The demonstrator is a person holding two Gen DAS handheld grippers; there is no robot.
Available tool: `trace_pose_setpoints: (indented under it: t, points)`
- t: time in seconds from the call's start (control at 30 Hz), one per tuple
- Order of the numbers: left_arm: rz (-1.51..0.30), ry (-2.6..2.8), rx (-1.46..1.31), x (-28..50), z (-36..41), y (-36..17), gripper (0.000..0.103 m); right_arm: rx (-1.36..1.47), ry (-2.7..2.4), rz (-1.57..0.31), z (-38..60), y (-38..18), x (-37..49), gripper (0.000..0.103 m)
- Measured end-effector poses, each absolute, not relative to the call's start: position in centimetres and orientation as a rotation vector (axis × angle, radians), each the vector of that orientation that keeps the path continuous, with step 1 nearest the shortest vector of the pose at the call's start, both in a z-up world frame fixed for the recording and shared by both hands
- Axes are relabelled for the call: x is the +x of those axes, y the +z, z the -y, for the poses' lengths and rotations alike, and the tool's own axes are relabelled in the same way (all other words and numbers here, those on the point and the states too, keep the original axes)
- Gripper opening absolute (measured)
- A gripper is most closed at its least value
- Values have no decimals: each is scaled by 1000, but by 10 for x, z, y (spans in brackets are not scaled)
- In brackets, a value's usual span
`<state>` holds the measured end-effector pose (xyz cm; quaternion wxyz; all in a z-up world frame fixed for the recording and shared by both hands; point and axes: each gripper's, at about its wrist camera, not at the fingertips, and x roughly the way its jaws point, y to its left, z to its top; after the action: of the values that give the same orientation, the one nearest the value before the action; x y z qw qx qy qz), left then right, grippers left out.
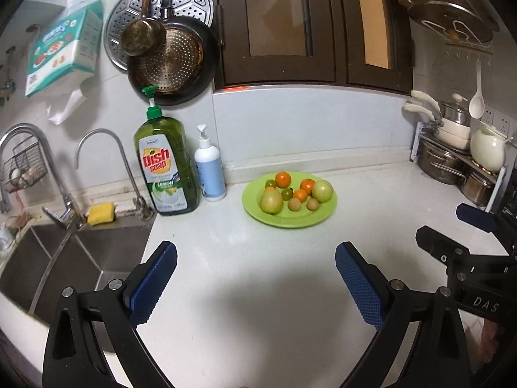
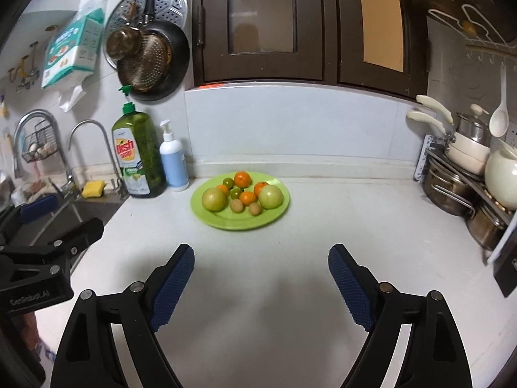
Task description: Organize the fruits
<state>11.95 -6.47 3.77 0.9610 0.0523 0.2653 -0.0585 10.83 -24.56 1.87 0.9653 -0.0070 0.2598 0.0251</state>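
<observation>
A green plate (image 1: 316, 218) (image 2: 226, 221) sits on the white counter near the back wall. On it lie two big green-yellow fruits (image 1: 271, 201) (image 2: 270, 196), several small oranges (image 1: 283, 179) (image 2: 242, 178), two small green tomatoes (image 1: 287, 194) and two small tan fruits (image 1: 294, 204) (image 2: 237, 206). My left gripper (image 1: 256, 255) is open over bare counter, well short of the plate, with nothing between its blue pads. My right gripper (image 2: 261, 258) is open too, empty, also short of the plate. Each gripper shows at the edge of the other's view.
A dish soap bottle (image 1: 166, 165) and a white pump bottle (image 1: 209, 169) stand left of the plate. The sink (image 1: 64, 258) with taps and a yellow sponge (image 1: 100, 213) lies far left. A rack of pots (image 2: 465, 177) fills the right. Pans hang on the wall.
</observation>
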Motion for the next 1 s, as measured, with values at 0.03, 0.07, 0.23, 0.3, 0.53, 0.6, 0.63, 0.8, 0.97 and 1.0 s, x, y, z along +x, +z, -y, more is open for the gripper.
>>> trace_pose_setpoints:
  t: [0.03, 0.07, 0.23, 0.3, 0.53, 0.6, 0.63, 0.8, 0.97, 1.0]
  points:
    - [-540, -117, 101, 113, 65, 37, 102, -16, 53, -525, 248, 19, 102, 86]
    - [-542, -113, 91, 105, 67, 37, 103, -11, 58, -525, 251, 19, 95, 86]
    - [-543, -96, 94, 73, 74, 36, 103, 0, 86, -527, 260, 18, 66, 86]
    - [-540, -78, 94, 61, 76, 37, 103, 3, 88, -529, 263, 18, 57, 86]
    - [-513, -66, 86, 35, 83, 44, 103, -9, 86, -508, 274, 21, 31, 86]
    - [-504, -62, 86, 31, 84, 47, 103, -13, 84, -498, 275, 23, 26, 86]
    - [-500, -61, 86, 29, 85, 48, 103, -13, 85, -494, 276, 24, 24, 86]
    - [-493, -60, 86, 19, 85, 49, 103, -13, 91, -487, 277, 26, 16, 86]
    - [-494, -58, 86, 12, 85, 49, 103, -18, 98, -485, 276, 26, 9, 86]
    - [-493, -59, 87, 11, 85, 49, 103, -18, 100, -484, 277, 26, 9, 86]
